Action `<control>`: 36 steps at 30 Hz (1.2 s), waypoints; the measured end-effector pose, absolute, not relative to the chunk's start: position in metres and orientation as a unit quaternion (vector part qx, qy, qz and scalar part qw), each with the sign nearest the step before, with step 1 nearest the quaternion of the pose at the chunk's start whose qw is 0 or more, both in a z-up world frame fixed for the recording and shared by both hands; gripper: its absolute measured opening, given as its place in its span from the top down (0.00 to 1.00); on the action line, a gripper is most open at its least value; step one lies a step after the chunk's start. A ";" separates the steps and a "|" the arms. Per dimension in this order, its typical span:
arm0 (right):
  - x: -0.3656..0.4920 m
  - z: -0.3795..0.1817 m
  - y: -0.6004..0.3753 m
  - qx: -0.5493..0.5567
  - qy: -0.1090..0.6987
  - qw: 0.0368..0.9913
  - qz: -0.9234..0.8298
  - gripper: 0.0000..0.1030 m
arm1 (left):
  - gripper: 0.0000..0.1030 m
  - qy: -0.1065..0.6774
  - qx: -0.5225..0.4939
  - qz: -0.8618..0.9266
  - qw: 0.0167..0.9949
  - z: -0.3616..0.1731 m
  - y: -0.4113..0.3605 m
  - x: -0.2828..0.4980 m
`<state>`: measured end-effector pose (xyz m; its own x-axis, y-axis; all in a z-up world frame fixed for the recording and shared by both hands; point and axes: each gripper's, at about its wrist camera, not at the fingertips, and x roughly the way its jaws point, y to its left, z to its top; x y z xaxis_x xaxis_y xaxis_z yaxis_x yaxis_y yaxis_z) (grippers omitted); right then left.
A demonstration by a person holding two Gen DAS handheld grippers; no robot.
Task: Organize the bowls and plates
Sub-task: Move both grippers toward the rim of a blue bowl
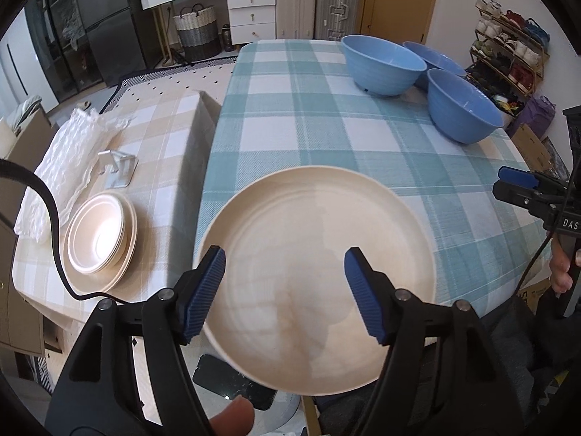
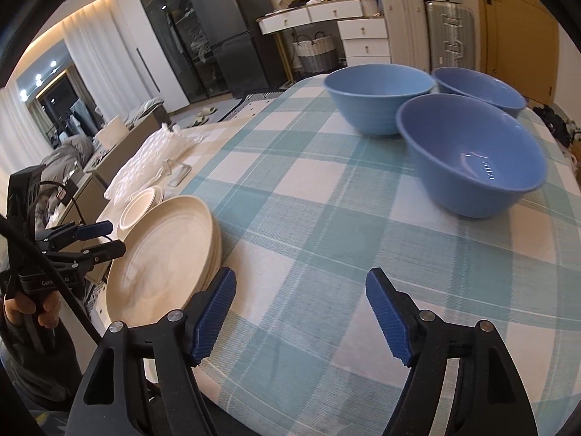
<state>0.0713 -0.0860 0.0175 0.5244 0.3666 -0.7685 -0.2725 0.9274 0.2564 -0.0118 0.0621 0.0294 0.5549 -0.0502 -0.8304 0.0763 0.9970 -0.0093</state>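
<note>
Left gripper (image 1: 283, 290) spread above cream plate (image 1: 316, 276), right gripper (image 2: 301, 312) spread, empty, blue bowls (image 2: 472, 152) beyond

behind your table you have a white dresser (image 1: 250, 11) with drawers, a woven basket (image 1: 198, 31) under it, two hard suitcases (image 1: 316, 3) by a wooden door (image 1: 399, 0), a dark fridge (image 2: 225, 29), white curtains (image 2: 90, 58) and a shoe rack (image 1: 508, 47).

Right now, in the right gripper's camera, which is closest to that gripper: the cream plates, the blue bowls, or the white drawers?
1. Stack of cream plates, just left of the right gripper.
2. Three blue bowls, ahead and right, mid-table.
3. White drawers, beyond the table.
</note>
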 end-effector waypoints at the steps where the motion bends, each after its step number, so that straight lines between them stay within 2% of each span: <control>1: 0.070 0.020 -0.092 0.056 0.449 0.874 0.179 0.24 | 0.34 0.469 0.017 -0.040 0.882 0.032 0.056 -0.010; 16: 0.045 0.045 -0.169 0.102 0.413 0.896 0.131 0.14 | 0.21 0.440 0.056 -0.090 0.892 0.065 -0.026 0.007; 19: 0.040 0.051 -0.178 0.104 0.405 0.899 0.128 0.10 | 0.10 0.435 0.060 -0.097 0.893 0.069 -0.036 0.009; 20: 0.039 0.053 -0.179 0.104 0.402 0.901 0.127 0.08 | 0.03 0.433 0.059 -0.101 0.894 0.071 -0.038 0.009; 22: 0.036 0.058 -0.184 0.108 0.396 0.903 0.124 0.04 | 0.02 0.430 0.056 -0.111 0.894 0.074 -0.044 0.010; 36: 0.026 0.096 -0.220 0.134 0.357 0.918 0.108 0.03 | 0.02 0.403 0.062 -0.117 0.905 0.116 -0.072 0.022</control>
